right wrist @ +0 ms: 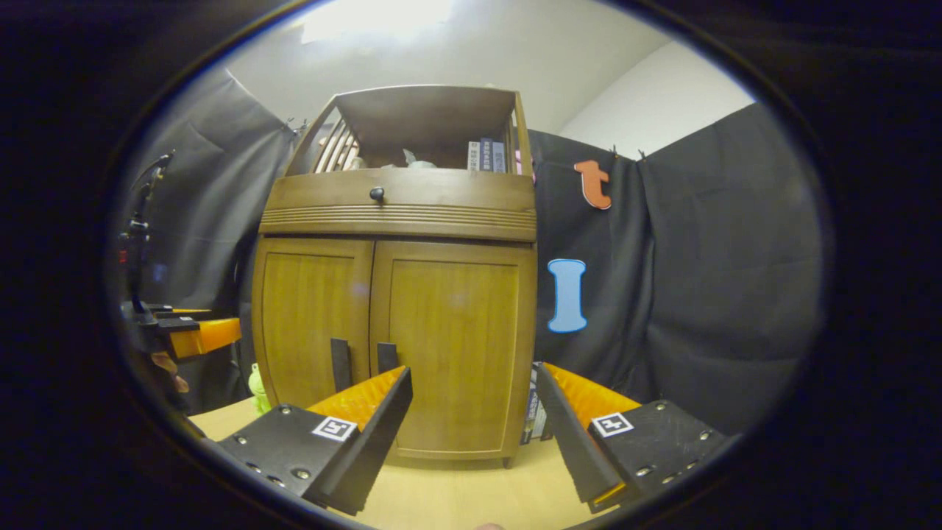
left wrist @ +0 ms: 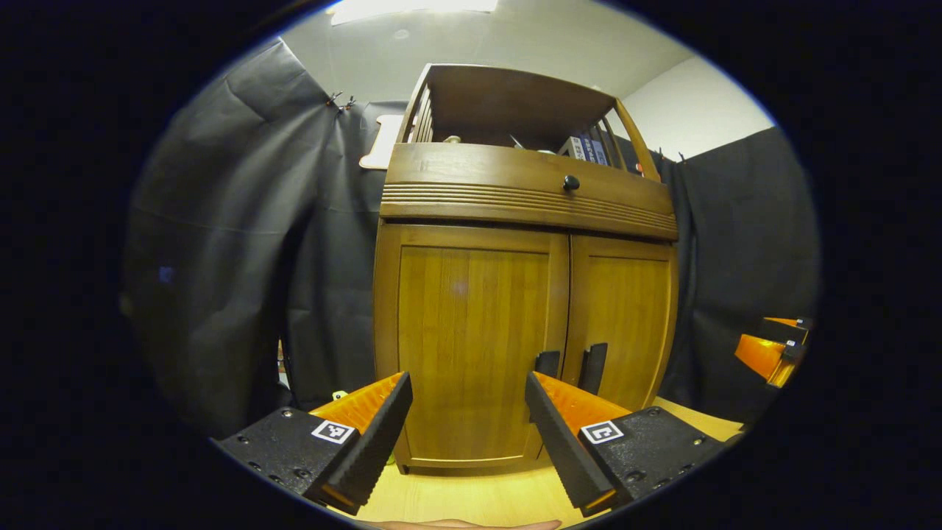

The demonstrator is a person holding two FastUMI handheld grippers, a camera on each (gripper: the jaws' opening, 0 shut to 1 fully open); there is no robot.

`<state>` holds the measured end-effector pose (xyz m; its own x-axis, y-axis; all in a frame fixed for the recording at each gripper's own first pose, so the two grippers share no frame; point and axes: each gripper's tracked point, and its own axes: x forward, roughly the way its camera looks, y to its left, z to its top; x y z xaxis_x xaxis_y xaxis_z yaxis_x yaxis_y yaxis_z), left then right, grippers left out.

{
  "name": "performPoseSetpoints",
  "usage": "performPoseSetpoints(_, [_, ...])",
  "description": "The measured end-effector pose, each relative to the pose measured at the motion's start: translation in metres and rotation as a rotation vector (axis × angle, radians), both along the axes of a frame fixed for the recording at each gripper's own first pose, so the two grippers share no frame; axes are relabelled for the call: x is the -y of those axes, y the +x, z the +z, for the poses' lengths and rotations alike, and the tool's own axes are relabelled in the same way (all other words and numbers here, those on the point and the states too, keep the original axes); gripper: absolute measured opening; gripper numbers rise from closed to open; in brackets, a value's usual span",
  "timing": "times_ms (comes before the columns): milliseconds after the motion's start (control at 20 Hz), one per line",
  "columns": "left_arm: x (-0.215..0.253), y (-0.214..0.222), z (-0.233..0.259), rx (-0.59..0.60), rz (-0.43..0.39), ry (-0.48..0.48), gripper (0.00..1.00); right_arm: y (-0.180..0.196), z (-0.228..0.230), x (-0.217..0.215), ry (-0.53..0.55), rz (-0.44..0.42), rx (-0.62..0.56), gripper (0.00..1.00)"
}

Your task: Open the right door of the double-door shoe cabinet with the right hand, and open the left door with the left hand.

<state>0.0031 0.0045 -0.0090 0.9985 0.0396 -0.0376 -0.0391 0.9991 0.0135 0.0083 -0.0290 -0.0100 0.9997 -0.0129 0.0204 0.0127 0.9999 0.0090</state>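
The wooden shoe cabinet (left wrist: 526,191) stands upright on a light wooden surface, both doors closed. In the left gripper view its left door (left wrist: 471,338) faces me, with the right door (left wrist: 625,316) beside it. Two dark vertical handles (left wrist: 592,366) sit at the middle seam. My left gripper (left wrist: 467,383) is open, short of the left door and touching nothing. In the right gripper view the right door (right wrist: 452,338) is straight ahead, with its handle (right wrist: 387,357) by the seam. My right gripper (right wrist: 472,375) is open and holds nothing, a little way off the door. The left gripper (right wrist: 184,335) hangs at the far left.
A drawer front with a round dark knob (right wrist: 377,193) runs above the doors, and an open shelf with books (right wrist: 489,156) tops the cabinet. A small green toy (right wrist: 257,390) stands at the cabinet's left foot. Flat items (right wrist: 533,416) lean at its right side. Black cloth walls surround it.
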Motion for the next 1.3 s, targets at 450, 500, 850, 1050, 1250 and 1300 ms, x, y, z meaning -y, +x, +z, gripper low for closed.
performPoseSetpoints(450, [0.012, -0.002, 0.001, -0.001, -0.034, -0.019, 0.93, 0.031, -0.009, 0.014, 0.079, -0.014, -0.008, 1.0])
performPoseSetpoints(500, [0.013, -0.003, 0.002, 0.003, -0.036, -0.015, 0.96, 0.039, -0.015, 0.014, 0.068, -0.019, -0.022, 1.0])
performPoseSetpoints(850, [0.013, -0.005, 0.001, -0.004, -0.064, -0.016, 0.96, 0.11, -0.053, -0.05, 0.068, 0.108, -0.14, 0.98])
performPoseSetpoints(1050, [0.015, -0.003, -0.004, -0.021, -0.079, -0.023, 0.95, 0.148, -0.066, -0.093, 0.072, 0.174, -0.177, 1.0])
performPoseSetpoints(1250, [0.021, -0.001, -0.014, -0.061, -0.1, -0.015, 0.92, 0.167, -0.075, -0.129, 0.064, 0.211, -0.179, 1.0])
performPoseSetpoints(1300, [0.021, 0.0, -0.014, -0.068, -0.101, -0.016, 0.92, 0.174, -0.077, -0.136, 0.04, 0.217, -0.181, 0.97])
